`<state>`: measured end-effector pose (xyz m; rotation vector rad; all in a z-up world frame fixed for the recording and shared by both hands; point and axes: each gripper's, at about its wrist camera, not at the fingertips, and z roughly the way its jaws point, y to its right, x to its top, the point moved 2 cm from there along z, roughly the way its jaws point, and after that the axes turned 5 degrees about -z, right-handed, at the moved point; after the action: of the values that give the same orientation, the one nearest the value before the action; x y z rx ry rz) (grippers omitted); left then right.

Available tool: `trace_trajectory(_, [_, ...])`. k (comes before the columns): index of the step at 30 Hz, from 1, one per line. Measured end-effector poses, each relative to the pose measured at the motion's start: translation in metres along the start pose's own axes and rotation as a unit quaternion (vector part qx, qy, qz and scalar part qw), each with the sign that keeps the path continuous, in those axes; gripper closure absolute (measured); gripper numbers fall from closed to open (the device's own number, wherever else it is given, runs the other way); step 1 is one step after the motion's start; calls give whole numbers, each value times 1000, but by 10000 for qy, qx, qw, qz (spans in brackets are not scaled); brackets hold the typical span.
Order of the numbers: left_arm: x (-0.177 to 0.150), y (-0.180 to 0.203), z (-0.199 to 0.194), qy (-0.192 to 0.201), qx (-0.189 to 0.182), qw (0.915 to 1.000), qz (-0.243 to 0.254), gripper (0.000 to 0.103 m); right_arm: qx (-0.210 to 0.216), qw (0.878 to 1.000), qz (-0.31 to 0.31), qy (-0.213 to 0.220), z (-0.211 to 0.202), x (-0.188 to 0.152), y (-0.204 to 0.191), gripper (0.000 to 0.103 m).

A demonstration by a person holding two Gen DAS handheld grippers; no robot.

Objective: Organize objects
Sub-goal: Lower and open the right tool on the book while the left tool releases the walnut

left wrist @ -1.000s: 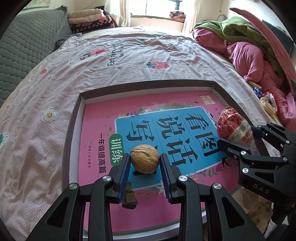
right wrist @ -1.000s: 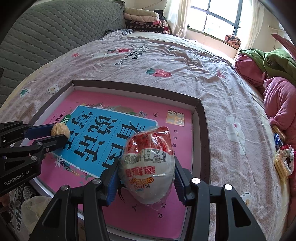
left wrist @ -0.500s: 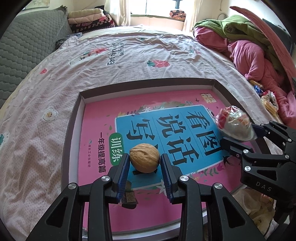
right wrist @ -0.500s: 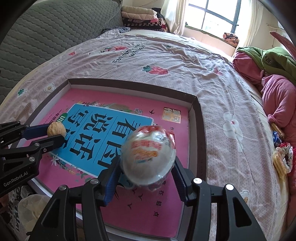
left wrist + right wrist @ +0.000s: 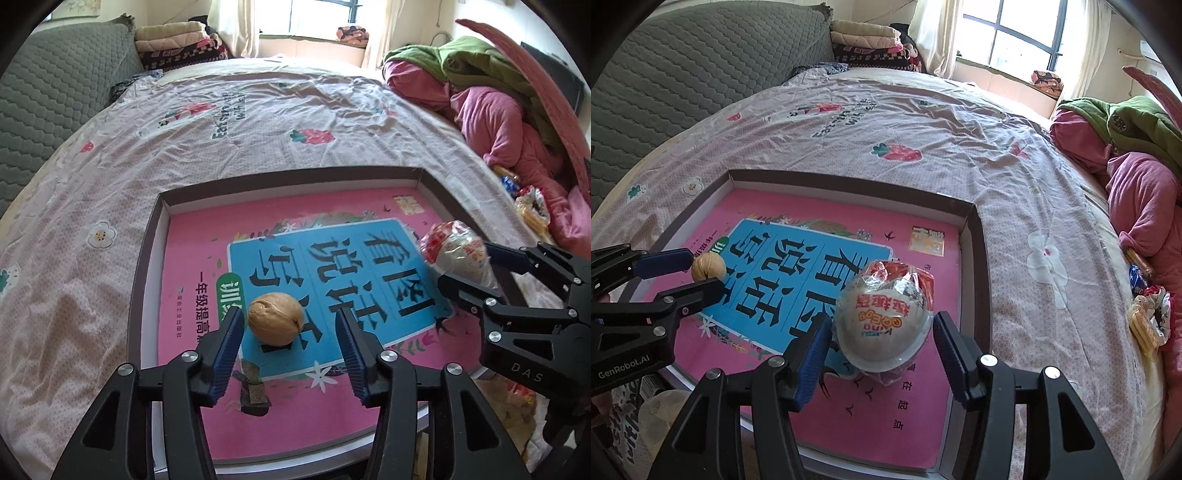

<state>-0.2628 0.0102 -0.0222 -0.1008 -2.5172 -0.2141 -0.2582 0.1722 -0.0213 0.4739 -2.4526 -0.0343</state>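
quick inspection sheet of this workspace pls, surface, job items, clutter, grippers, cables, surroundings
surface: shallow box tray on the bedspread, pink and blue book cover lying flat inside it
job's things: walnut on the book between the left fingers; wrapped toy egg on the book between the right fingers
clutter: snack packets on the bed to the right of the tray
grippers: left gripper open, gaps either side of the walnut; right gripper open, not pressing the egg
cables: nothing seen
surroundings: grey quilted headboard, folded blankets, window, pink and green clothes heap
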Motion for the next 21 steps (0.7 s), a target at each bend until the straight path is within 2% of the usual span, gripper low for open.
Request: trace_trajectory(21, [8,-7,-24,316,31,9994,-108,46,-94,9994,-124,321,-23,7,-3,46])
